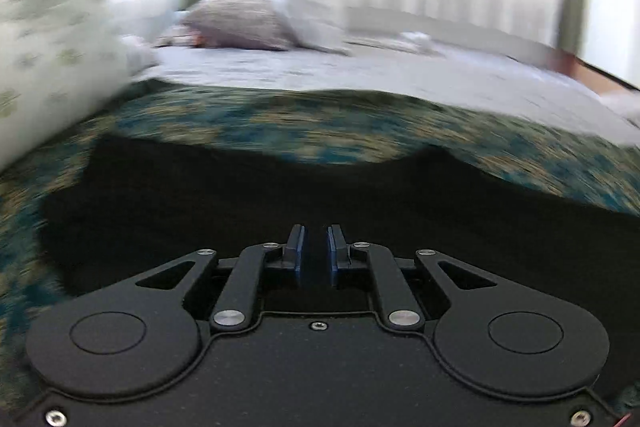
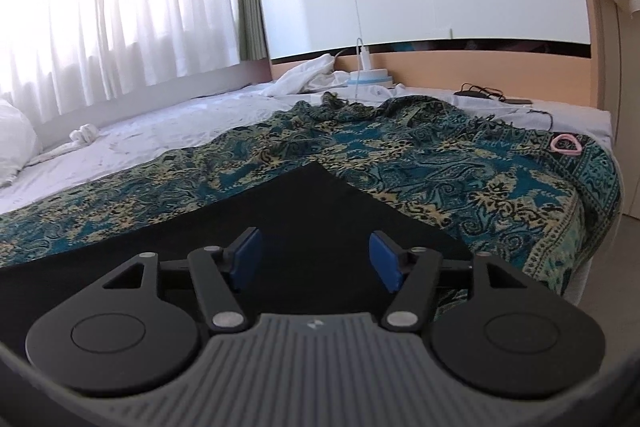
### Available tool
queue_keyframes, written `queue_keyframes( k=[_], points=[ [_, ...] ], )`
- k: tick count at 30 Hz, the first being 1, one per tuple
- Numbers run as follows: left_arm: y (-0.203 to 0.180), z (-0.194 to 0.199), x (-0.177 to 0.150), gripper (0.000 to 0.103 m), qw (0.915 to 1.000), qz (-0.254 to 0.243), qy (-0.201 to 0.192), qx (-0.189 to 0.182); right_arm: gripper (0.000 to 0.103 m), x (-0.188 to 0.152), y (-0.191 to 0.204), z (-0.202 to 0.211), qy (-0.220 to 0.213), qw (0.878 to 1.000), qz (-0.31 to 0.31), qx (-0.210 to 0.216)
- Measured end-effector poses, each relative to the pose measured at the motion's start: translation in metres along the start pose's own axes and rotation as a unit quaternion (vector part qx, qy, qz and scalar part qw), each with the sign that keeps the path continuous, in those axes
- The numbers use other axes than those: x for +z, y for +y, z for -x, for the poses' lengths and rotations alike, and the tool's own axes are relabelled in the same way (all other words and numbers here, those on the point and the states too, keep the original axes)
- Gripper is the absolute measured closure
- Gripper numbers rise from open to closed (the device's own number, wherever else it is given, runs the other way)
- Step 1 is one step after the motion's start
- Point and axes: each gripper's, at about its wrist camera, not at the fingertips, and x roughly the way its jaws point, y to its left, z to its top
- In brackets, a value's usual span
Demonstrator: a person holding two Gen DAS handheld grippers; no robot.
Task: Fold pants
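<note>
Black pants (image 1: 240,195) lie spread on a teal and yellow patterned blanket (image 1: 280,123) on the bed. My left gripper (image 1: 316,231) sits low over them, its blue pads drawn to a narrow slit with black cloth in it; the view is blurred by motion. In the right wrist view a pointed corner of the pants (image 2: 312,195) reaches out over the blanket (image 2: 400,155). Above that part my right gripper (image 2: 314,241) stands open, its blue pads (image 2: 248,259) wide apart and pinching nothing.
A flowered pillow (image 1: 52,59), a grey pillow (image 1: 240,19) and a white one (image 1: 308,11) lie at the head of the bed. Crumpled white cloth (image 2: 308,75), a charger base (image 2: 368,75), cables (image 2: 480,91) and a pink ring (image 2: 564,143) lie towards the far end. The bed's edge (image 2: 592,251) drops off at right.
</note>
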Motion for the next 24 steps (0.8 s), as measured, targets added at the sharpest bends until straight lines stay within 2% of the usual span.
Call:
queue_keyframes(
  k=[4,8,11,14,16,20,24],
  points=[
    [-0.055,-0.020,0.015,0.092,0.9977,-0.049,0.011,-0.046,0.028,0.000,0.001,0.001,0.002,1.000,0.000,0.013],
    [-0.093,-0.066,0.032,0.095,0.9954,-0.086,0.034,-0.027,0.028,-0.001,0.003,0.000,0.007,1.000,0.000,0.022],
    [-0.097,-0.112,0.043,0.096,0.9946,-0.078,0.068,-0.003,0.028,0.000,0.003,-0.006,0.024,1.000,-0.003,0.019],
    [-0.092,-0.142,0.050,0.097,0.9958,-0.040,0.081,0.013,0.028,-0.002,-0.001,-0.020,0.059,0.998,-0.014,0.006],
    [-0.090,-0.151,0.054,0.098,0.9967,-0.027,0.074,0.020,0.029,-0.003,-0.005,-0.026,0.074,0.997,-0.023,0.010],
    [-0.087,-0.164,0.061,0.099,0.9970,-0.010,0.067,0.037,0.026,-0.004,-0.004,-0.027,0.075,0.997,-0.014,0.017],
    [-0.097,-0.157,0.058,0.096,0.9960,-0.044,0.054,0.056,0.023,-0.003,-0.003,-0.027,0.073,0.997,-0.010,0.028]
  ],
)
